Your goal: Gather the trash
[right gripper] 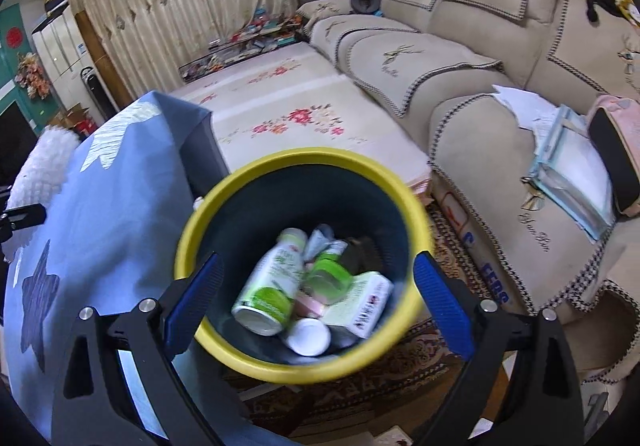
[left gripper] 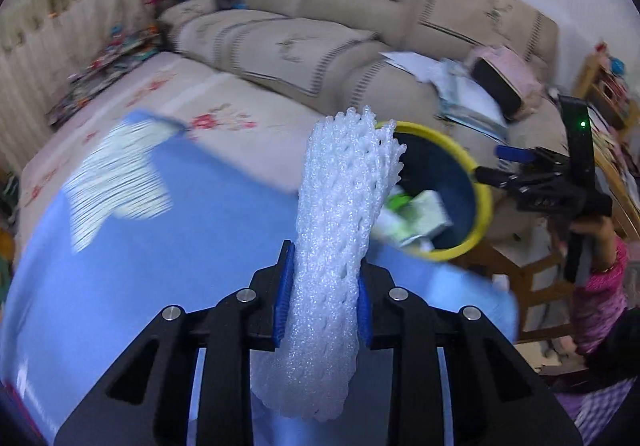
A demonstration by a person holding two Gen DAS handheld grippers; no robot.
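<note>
Left gripper (left gripper: 323, 298): blue ribbed pads clamped on a white foam fruit net (left gripper: 340, 230), a soft tubular mesh with a diamond-cell weave and a slightly glittery surface. The net stands roughly upright between the pads, top end frayed open, lower end bulging below the grip. In the left wrist view its top overlaps the near rim of the trash bin (left gripper: 478, 182); whether it touches the rim, can't tell. The same net shows as a white blur at the left edge of the right wrist view (right gripper: 44, 158).

Right gripper (right gripper: 316, 296): jaws wide apart, nothing between them, framing the trash bin (right gripper: 304, 370) from above. The bin is round, with a thick glossy yellow rim and a dark blue interior wall.

Inside the bin:
- green-and-white plastic bottle (right gripper: 272, 288), lying on its side, base toward the camera
- smaller green-labelled container (right gripper: 328, 274) just beside it
- white carton box (right gripper: 360, 306) with printed text, tilted
- round white lid (right gripper: 308, 336) near the front wall

The bin sits just beside a table covered with a light blue cloth (right gripper: 112, 214) that has star patches, one pale and striped, one dark blue. A beige sofa (right gripper: 480, 86) with checked piping stands behind, and a patterned rug (right gripper: 440, 346) lies on the floor.

The left wrist view is motion-blurred.
</note>
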